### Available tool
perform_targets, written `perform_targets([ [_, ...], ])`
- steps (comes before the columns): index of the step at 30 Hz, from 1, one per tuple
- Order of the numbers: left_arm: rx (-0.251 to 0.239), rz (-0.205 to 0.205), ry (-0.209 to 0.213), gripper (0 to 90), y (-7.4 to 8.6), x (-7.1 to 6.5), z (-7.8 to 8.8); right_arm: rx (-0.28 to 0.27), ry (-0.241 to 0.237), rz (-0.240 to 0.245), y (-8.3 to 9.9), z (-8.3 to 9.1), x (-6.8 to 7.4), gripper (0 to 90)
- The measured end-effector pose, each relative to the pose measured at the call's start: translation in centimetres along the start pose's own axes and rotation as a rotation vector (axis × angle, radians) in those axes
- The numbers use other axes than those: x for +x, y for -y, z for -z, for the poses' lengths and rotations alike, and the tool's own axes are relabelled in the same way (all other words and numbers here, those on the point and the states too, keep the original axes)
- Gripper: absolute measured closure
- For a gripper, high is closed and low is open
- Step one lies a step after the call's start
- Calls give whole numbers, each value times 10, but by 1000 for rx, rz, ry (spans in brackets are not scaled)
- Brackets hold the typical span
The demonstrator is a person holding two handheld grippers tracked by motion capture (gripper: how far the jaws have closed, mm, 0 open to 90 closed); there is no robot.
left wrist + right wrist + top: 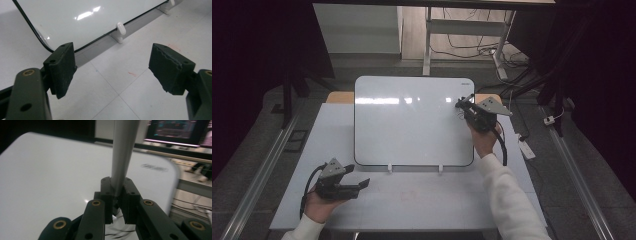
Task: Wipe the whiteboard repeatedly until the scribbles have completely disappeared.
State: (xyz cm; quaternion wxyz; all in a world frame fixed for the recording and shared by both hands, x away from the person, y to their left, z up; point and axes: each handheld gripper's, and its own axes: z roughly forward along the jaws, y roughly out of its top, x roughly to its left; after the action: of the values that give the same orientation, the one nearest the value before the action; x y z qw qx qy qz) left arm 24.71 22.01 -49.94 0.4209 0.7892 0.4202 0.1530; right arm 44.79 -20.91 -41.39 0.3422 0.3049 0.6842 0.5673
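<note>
You had the right claw [460, 104] clamped on a grey marker pen [122, 155], its jaws pinched tight around the barrel, and you held it at the upper right corner of the whiteboard [412, 125], which stood propped on its two small white clips at the far side of the worktop [412, 200]. The board's face looked clean apart from glare, though some dark strokes seemed to show just beneath the claw, too blurred to read. So I judged the pick-up done and the writing barely begun, with nearly all the board left. Your left claw [364, 184] rested near the worktop's front left, jaws wide apart, holding nothing.
</note>
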Motion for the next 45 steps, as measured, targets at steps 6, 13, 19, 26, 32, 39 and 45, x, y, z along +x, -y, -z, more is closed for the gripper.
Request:
perform_targets([
  [6,-1,3,0,220,0,1,0,-22,52,-73,-1,8,-23,808],
  [13,-2,1,1,220,0,0,0,6,37,-25,1,13,-17,808],
  [19,0,4,2,220,-1,1,-1,15,4,-25,5,15,-15,808],
  [26,-1,2,2,220,0,0,0,-14,42,-52,-2,8,-25,808],
  [32,1,4,1,220,0,2,-1,15,-12,-24,1,6,-12,808],
  [39,-2,1,2,220,0,0,0,7,22,-30,-1,9,-17,808],
  [45,2,3,2,220,-1,1,-1,29,-36,-6,6,11,-6,808],
])
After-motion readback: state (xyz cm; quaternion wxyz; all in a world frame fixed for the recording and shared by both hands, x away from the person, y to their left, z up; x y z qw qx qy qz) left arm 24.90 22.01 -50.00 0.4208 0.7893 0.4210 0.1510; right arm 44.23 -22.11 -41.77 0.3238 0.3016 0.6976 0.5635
